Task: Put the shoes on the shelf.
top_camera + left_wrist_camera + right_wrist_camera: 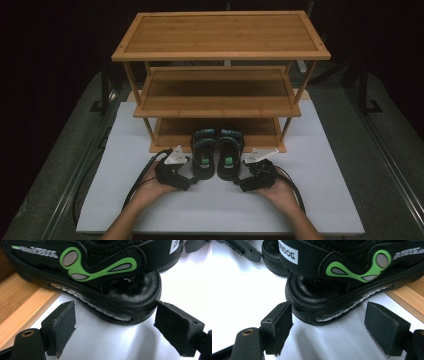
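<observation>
Both black foam-padded grippers, left gripper (191,184) and right gripper (239,185), stand released, their jaws spread beside the heels of two black sandals with green trim, left sandal (100,277) and right sandal (342,282). Neither pad presses a sole. Ahead of the jaws, the toes rest on the bamboo three-tier rack's bottom shelf (170,131), probably for storage; heels lie on the white board (310,190).

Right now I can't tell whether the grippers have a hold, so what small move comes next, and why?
Probably ease both forward: the left gripper and right gripper stand open, heels of the left sandal and right sandal just beyond their pads.
</observation>
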